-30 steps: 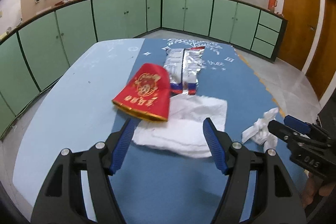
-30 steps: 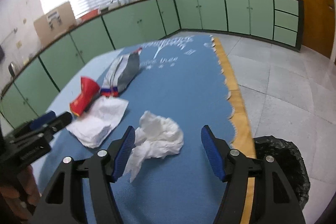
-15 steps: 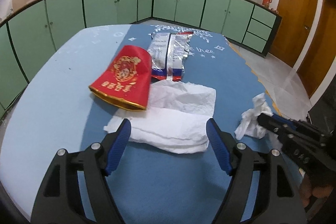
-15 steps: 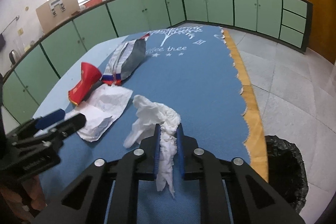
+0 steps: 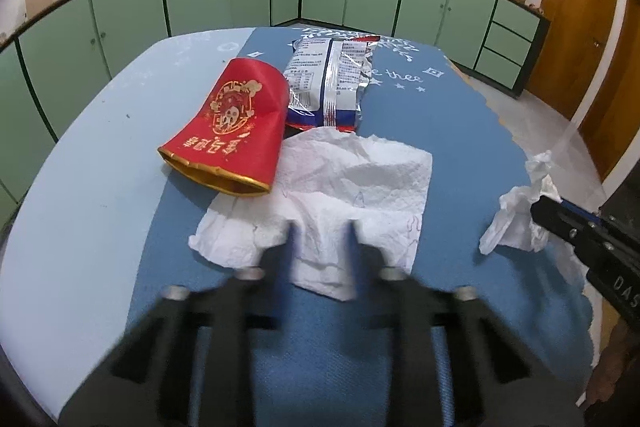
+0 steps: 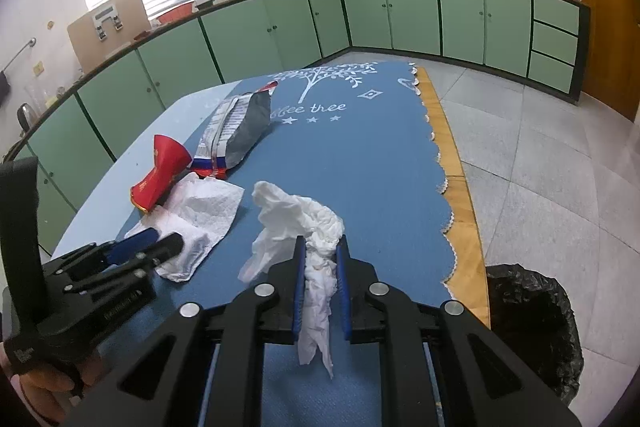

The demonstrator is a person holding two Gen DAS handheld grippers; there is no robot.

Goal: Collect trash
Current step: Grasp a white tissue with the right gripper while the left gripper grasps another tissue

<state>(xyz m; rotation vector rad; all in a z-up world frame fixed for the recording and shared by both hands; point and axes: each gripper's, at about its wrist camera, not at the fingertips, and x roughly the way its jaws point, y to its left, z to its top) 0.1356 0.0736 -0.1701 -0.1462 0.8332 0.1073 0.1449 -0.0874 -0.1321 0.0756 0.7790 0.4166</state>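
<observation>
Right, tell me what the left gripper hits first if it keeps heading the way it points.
Probably the flat white paper towel; the left gripper is closing over its near edge.

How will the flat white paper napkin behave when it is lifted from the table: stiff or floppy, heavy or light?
Probably floppy: the flat white paper napkin is thin and creased, and the crumpled white tissue in the right tongs droops limp. Likely very light. The squashed red paper cup overlaps its edge, so lifting may drag or tip it. The left tongs are closing over it.
</observation>
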